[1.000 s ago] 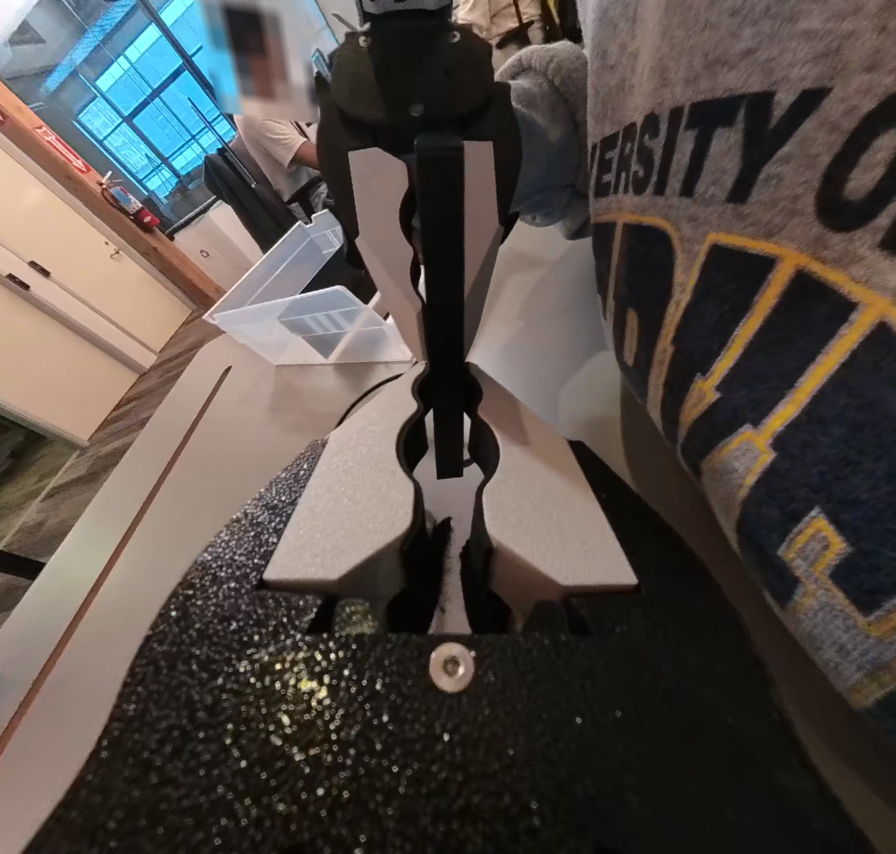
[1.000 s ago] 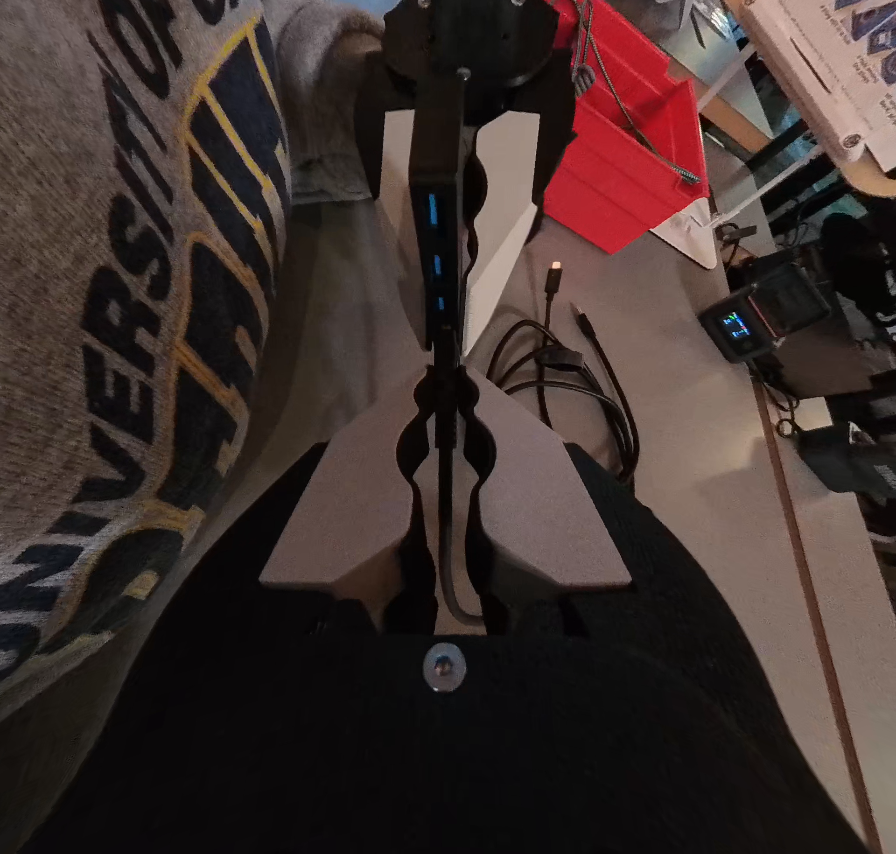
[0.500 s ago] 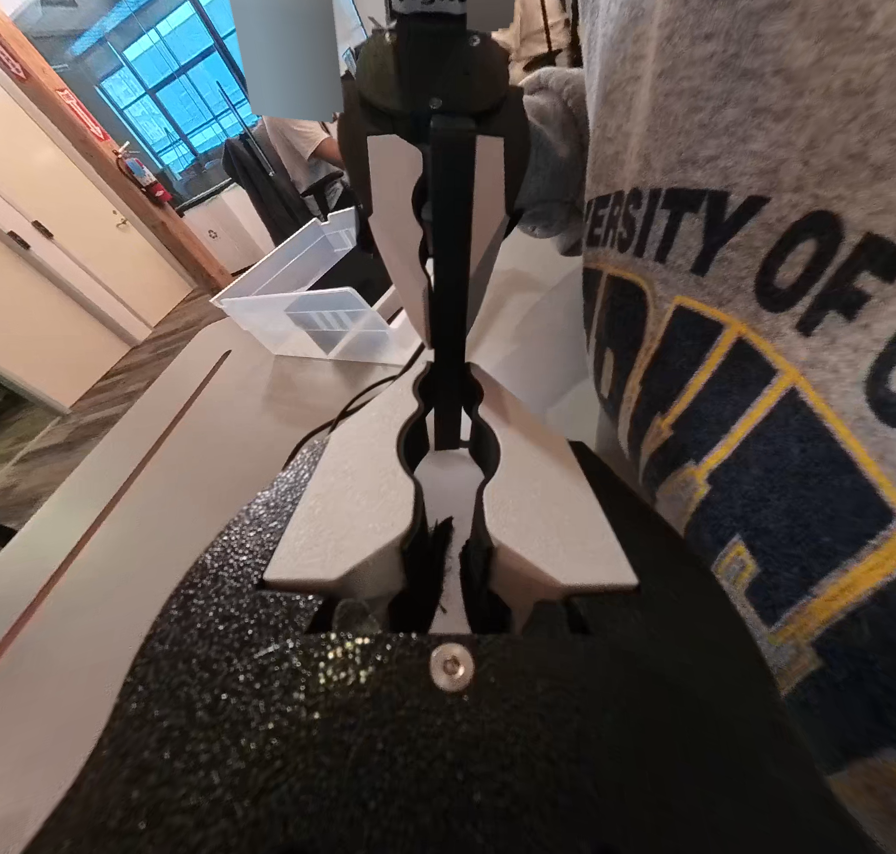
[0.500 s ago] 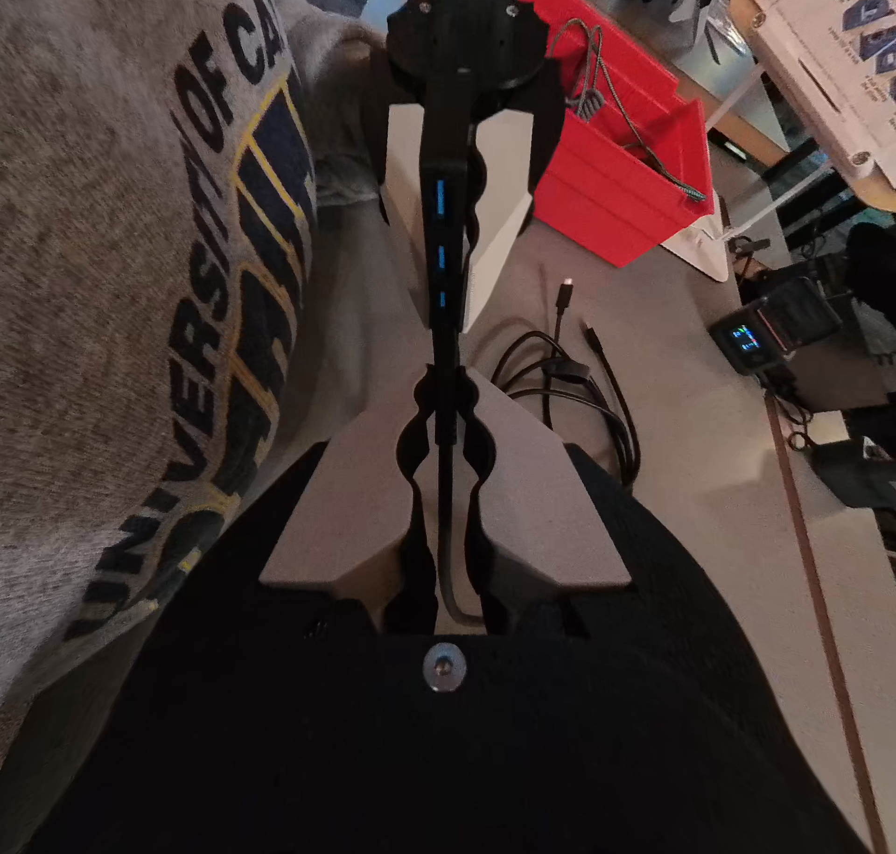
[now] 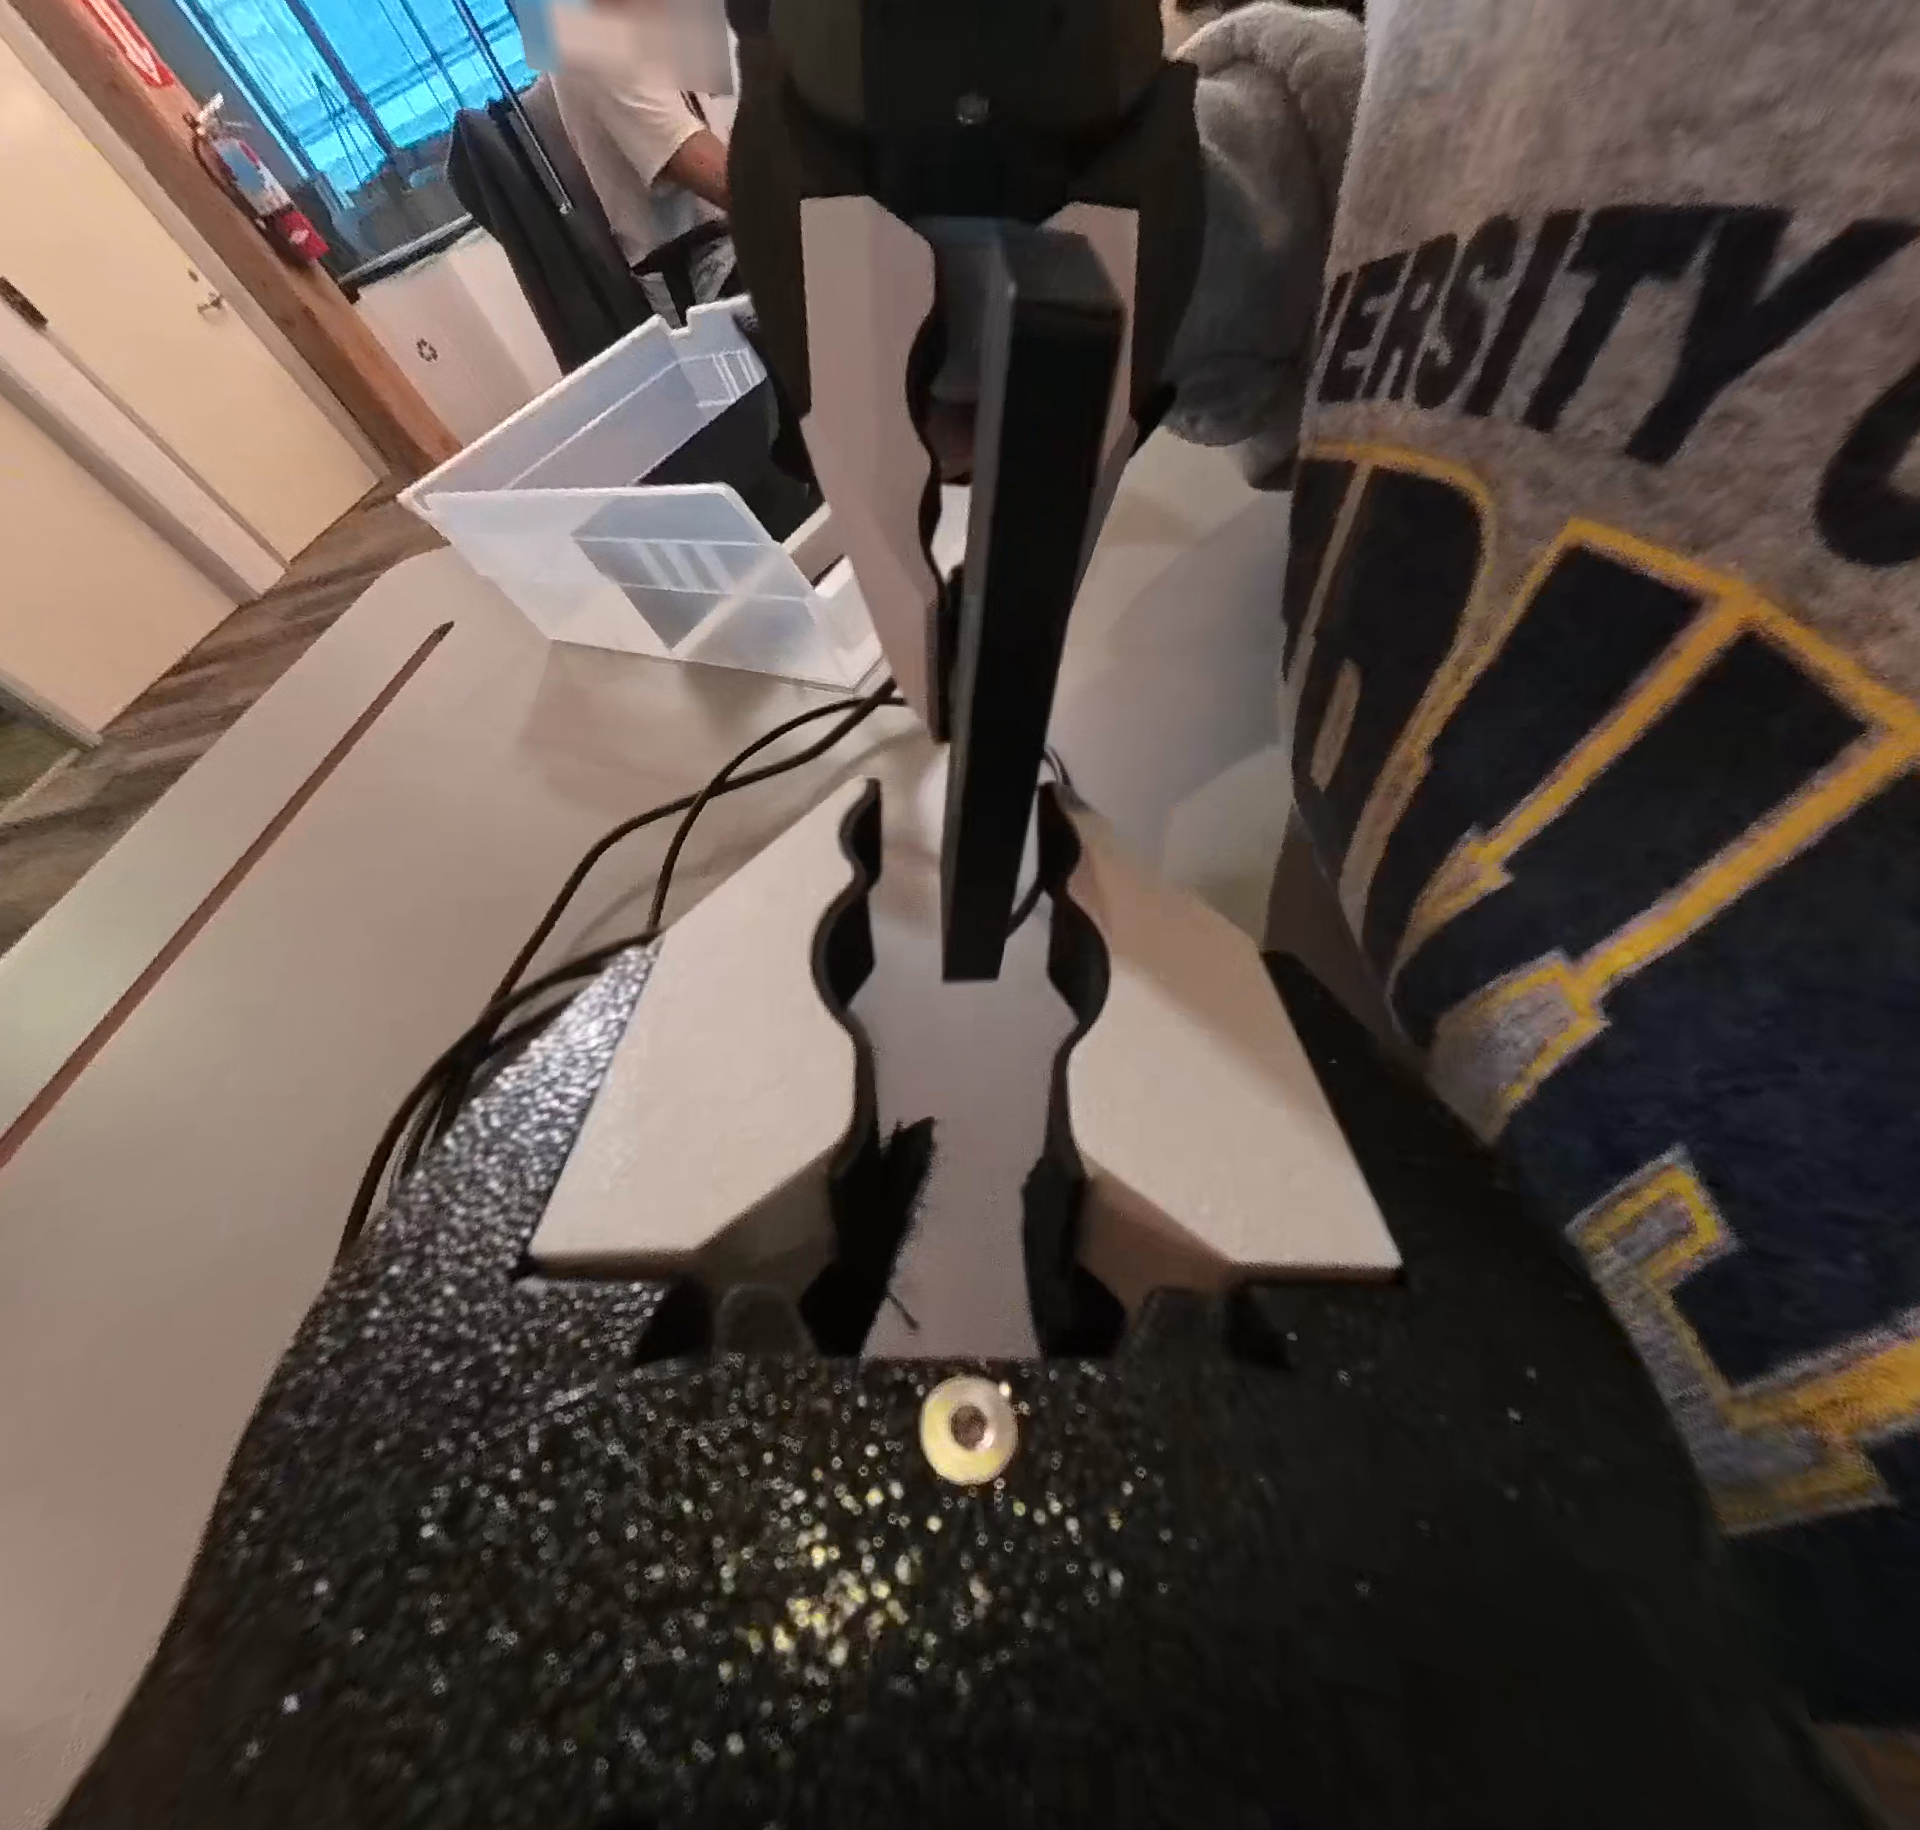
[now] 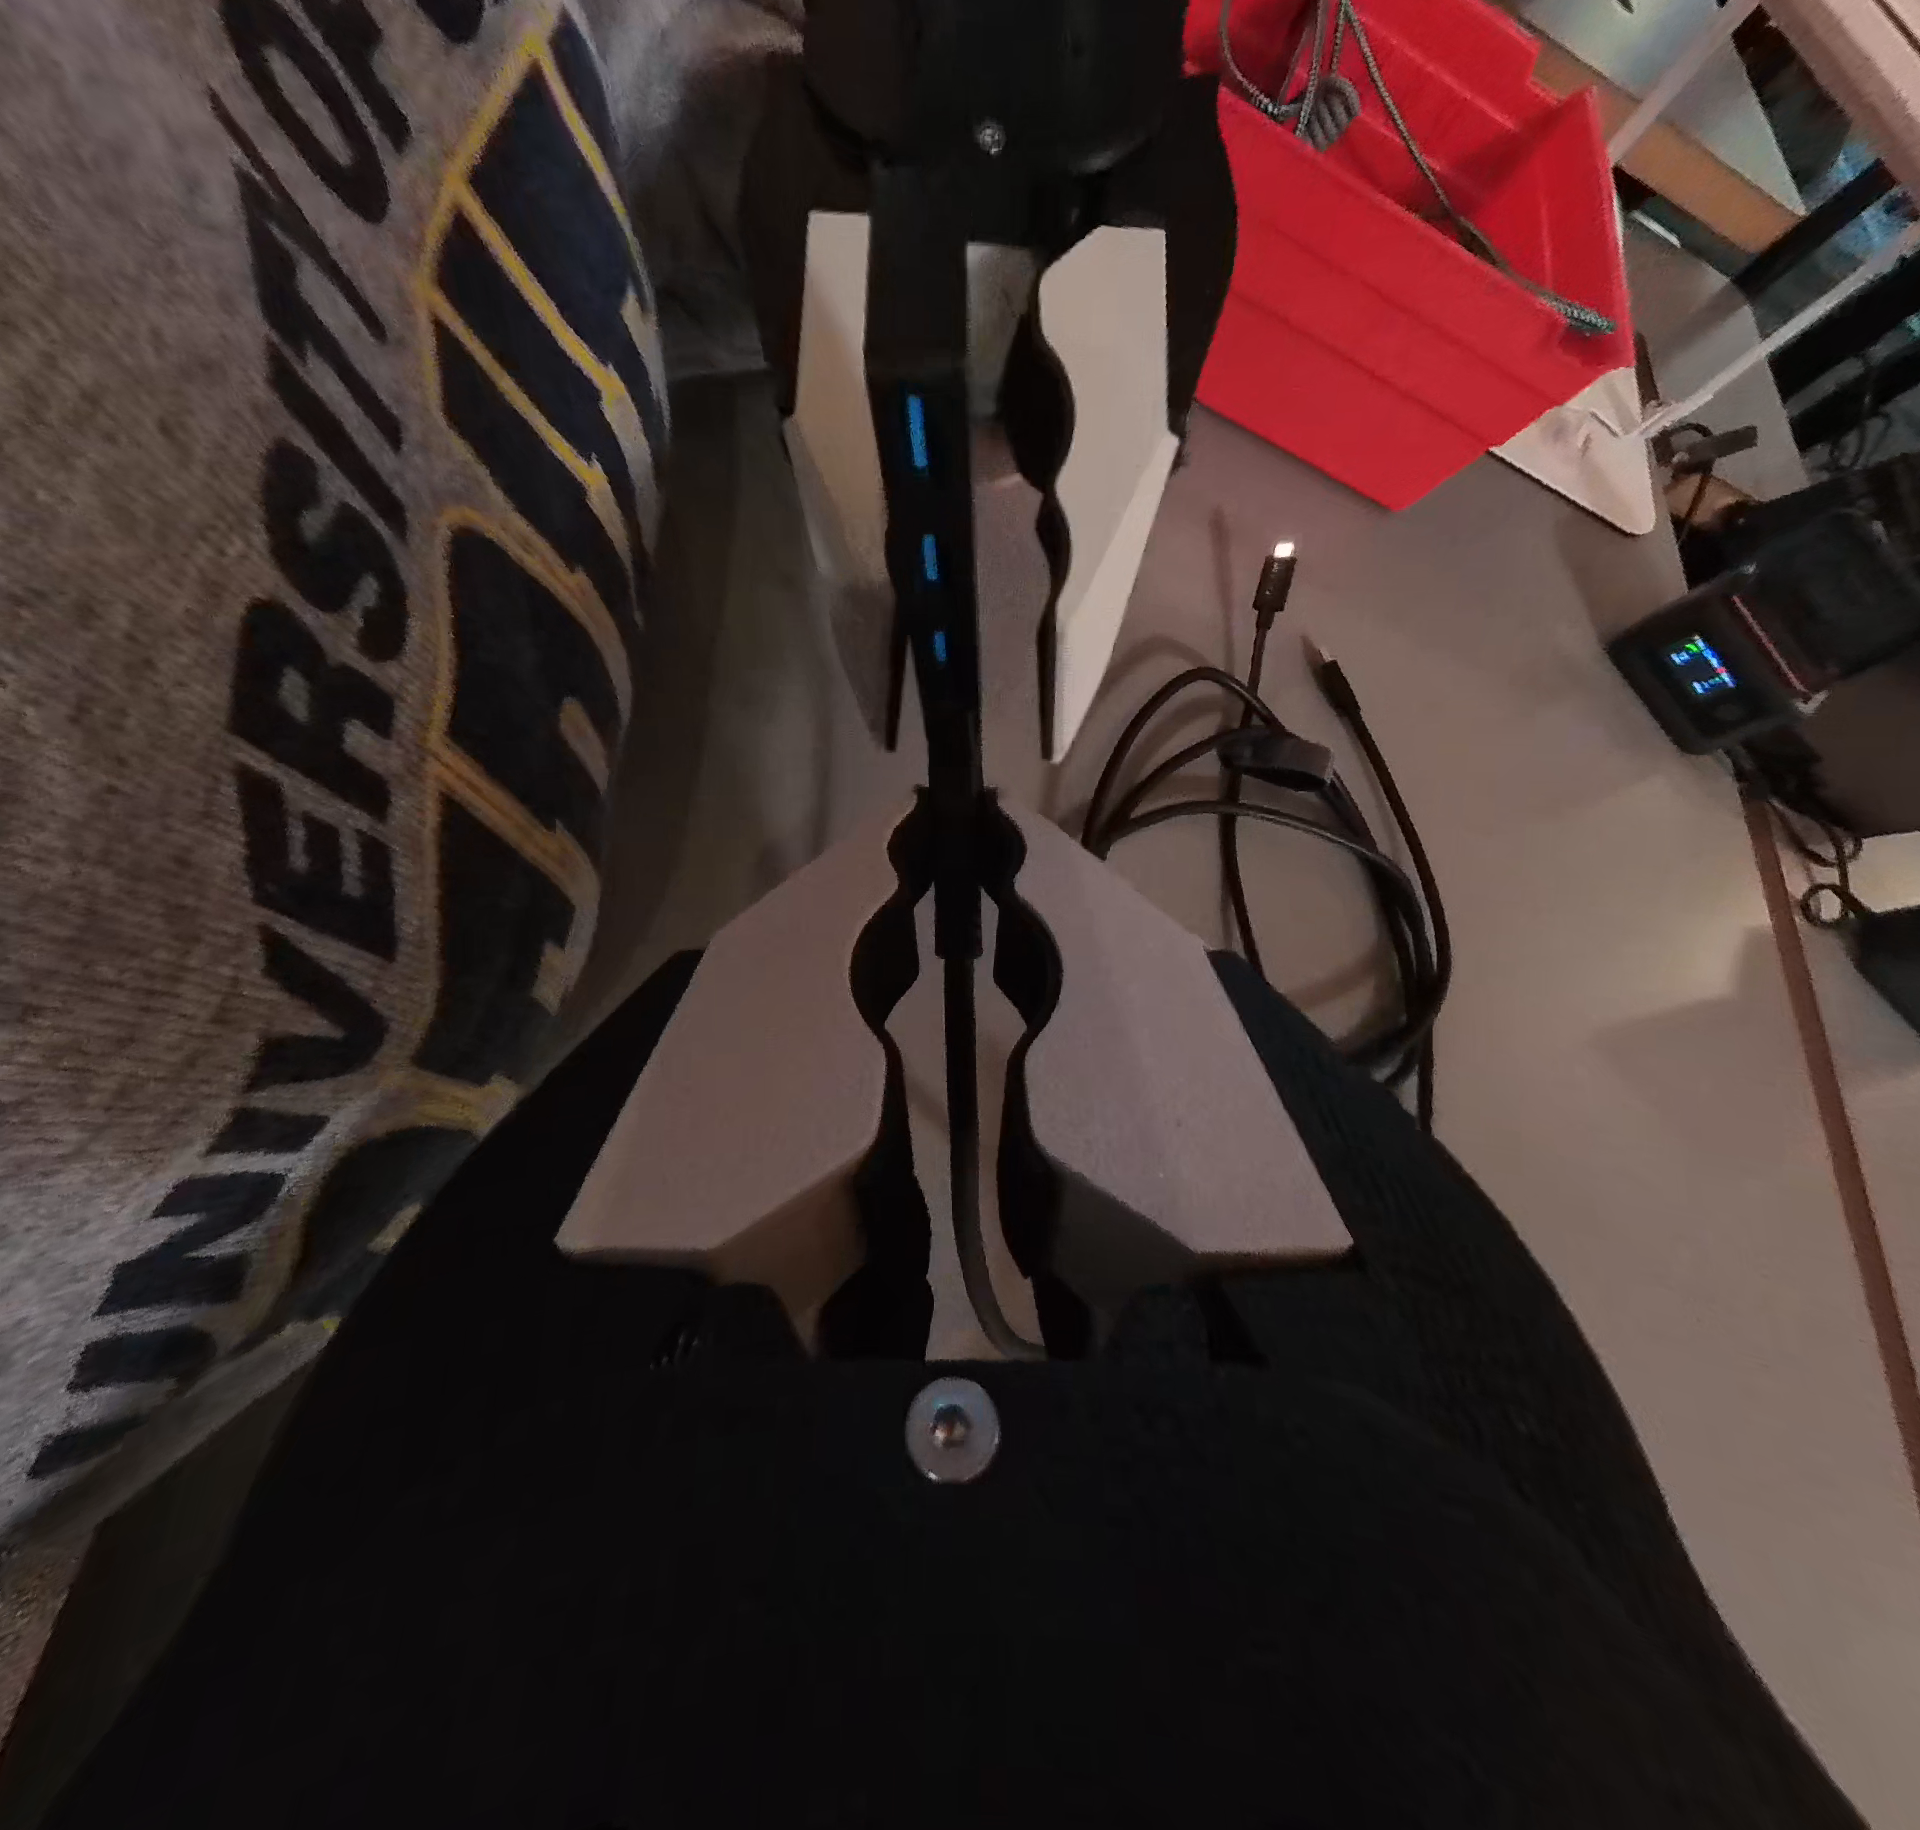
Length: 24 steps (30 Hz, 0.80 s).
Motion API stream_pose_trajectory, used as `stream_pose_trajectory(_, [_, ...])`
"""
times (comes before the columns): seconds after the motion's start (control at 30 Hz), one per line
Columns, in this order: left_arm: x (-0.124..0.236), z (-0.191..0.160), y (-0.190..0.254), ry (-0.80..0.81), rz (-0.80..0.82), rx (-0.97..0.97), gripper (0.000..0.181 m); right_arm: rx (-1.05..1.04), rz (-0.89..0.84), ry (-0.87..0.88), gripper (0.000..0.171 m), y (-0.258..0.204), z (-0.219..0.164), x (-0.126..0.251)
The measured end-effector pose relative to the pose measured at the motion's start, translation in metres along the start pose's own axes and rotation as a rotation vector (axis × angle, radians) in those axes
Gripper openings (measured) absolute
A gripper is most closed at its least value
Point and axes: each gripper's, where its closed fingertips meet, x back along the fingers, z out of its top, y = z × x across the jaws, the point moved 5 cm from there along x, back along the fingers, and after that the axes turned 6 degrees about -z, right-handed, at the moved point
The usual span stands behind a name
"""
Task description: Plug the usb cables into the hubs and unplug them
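The black hub [image 5: 1013, 585] hangs in the air at the centre of both views, a slim bar stretched between the two grippers above the pale worktop [image 5: 260, 949]. Blue-lit ports run along one narrow edge.

The right gripper [image 6: 956, 824] is clamped on the moulded end of the usb cable [image 6: 971, 1157] where it meets the hub's tip; whether that plug is fully seated I cannot tell. The left gripper [image 5: 961, 824] stands apart, the hub's other end sitting loose between its fingers, so the hub seems to hang from the plug alone.

To my eye the hub is light, rigid and rather slick plastic. It wants gripping across its broad flat sides, clear of the port edge. The cable is limp, so the stiff plug body is the place to hold it, not the cord.

Further out, loose black cables [image 6: 1299, 793] lie on the worktop at centre right, a red bin [image 6: 1403, 274] stands at upper right, and a clear plastic tray [image 5: 644, 575] sits at upper left in the left wrist view.
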Motion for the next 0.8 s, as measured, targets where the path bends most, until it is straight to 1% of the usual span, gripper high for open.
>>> stream_pose_trajectory(0.07, [-0.001, 0.008, 0.005, 0.045, 0.005, -0.063, 0.012, 0.008, -0.005, -0.004, 0.006, -0.001, 0.002, -0.003])
stream_pose_trajectory(0.1, [-0.001, 0.011, 0.006, 0.045, 0.033, -0.099, 0.009, 0.008, -0.004, -0.005, 0.006, -0.001, 0.002, -0.004])
stream_pose_trajectory(0.13, [-0.001, 0.012, 0.006, 0.028, 0.065, -0.138, 0.009, 0.012, -0.009, -0.001, 0.006, -0.001, 0.002, -0.004])
stream_pose_trajectory(0.23, [-0.002, 0.021, 0.012, -0.001, 0.075, -0.174, 0.009, 0.044, 0.021, 0.027, 0.007, -0.003, 0.006, 0.004])
stream_pose_trajectory(0.4, [0.005, 0.027, 0.015, 0.016, 0.054, -0.123, 0.009, 0.059, 0.053, 0.047, 0.007, -0.005, 0.015, 0.009])
stream_pose_trajectory(0.6, [0.011, 0.025, 0.013, 0.002, 0.073, -0.104, 0.009, 0.083, 0.026, 0.061, 0.006, -0.002, 0.016, 0.005])
stream_pose_trajectory(0.63, [0.025, 0.015, 0.004, -0.072, 0.147, -0.112, 0.009, 0.1, -0.067, -0.043, 0.006, 0.012, 0.002, 0.012])
stream_pose_trajectory(0.67, [0.054, 0.003, -0.011, -0.083, 0.269, -0.054, 0.009, 0.089, -0.206, -0.174, 0.006, 0.033, -0.022, 0.031])
stream_pose_trajectory(0.7, [0.083, -0.001, -0.021, 0.016, 0.322, 0.083, 0.008, 0.002, -0.254, -0.17, 0.006, 0.044, -0.033, 0.051])
stream_pose_trajectory(0.73, [0.1, 0.001, -0.024, 0.125, 0.339, 0.178, 0.008, -0.108, -0.246, -0.04, 0.006, 0.048, -0.026, 0.064])
stream_pose_trajectory(0.77, [0.099, 0.003, -0.023, 0.15, 0.339, 0.181, 0.008, -0.143, -0.229, 0.076, 0.006, 0.047, -0.011, 0.067])
stream_pose_trajectory(0.8, [0.086, 0.004, -0.019, 0.114, 0.326, 0.141, 0.008, -0.105, -0.235, 0.099, 0.006, 0.044, -0.001, 0.06])
